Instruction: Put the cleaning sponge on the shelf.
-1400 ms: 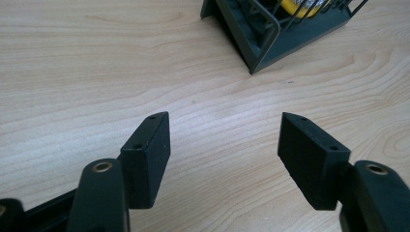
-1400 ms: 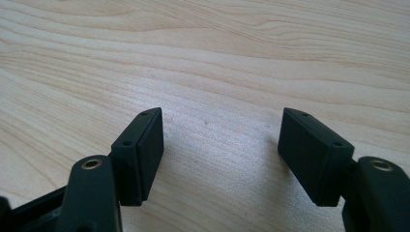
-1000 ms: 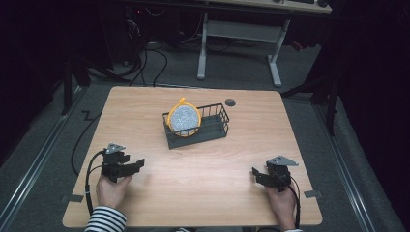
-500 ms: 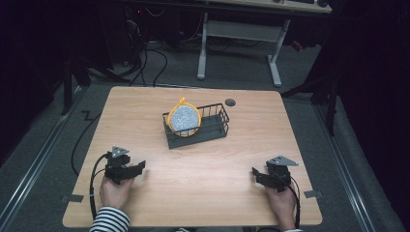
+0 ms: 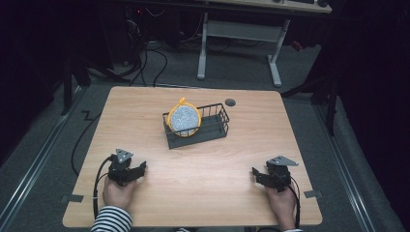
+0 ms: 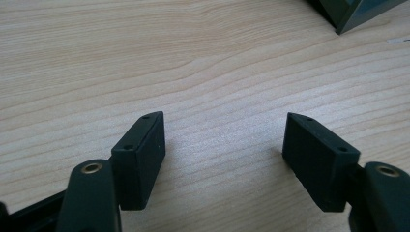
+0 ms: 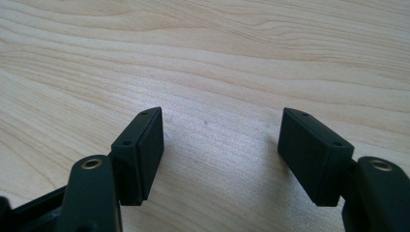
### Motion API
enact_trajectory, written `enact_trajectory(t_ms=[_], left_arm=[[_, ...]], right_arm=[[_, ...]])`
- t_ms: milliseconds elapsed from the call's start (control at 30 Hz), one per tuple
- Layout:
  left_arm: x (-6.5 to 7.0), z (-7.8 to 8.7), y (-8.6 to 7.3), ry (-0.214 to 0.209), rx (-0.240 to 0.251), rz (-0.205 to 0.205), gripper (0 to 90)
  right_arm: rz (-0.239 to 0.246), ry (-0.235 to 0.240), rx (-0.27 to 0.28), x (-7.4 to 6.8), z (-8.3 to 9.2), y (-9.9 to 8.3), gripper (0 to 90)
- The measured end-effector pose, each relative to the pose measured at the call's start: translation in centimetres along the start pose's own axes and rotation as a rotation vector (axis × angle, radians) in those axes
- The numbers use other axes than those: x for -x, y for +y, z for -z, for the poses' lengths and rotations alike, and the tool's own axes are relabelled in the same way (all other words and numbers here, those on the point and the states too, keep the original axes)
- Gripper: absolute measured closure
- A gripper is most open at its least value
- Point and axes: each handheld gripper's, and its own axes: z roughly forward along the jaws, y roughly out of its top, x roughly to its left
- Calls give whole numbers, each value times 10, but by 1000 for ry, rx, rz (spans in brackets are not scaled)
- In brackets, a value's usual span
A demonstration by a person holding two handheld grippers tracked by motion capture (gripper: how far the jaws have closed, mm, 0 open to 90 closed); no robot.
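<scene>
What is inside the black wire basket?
The basket holds a round speckled grey disc with an orange rim, standing on edge at its left end. The rest looks empty; the disc hides the part of the basket behind it.

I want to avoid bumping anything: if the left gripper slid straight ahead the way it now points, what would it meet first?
Probably the black wire basket. The left gripper, jaws open and empty, points across bare table, and the basket's corner shows far ahead toward the right of its view, so it might just slip past.
</scene>
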Motion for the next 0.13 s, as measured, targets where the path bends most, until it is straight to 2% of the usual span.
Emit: enact_trajectory(t_ms=[133], left_arm=[[0, 0, 0, -1, 0, 1, 320]], right_arm=[[-1, 0, 0, 0, 0, 0, 332]])
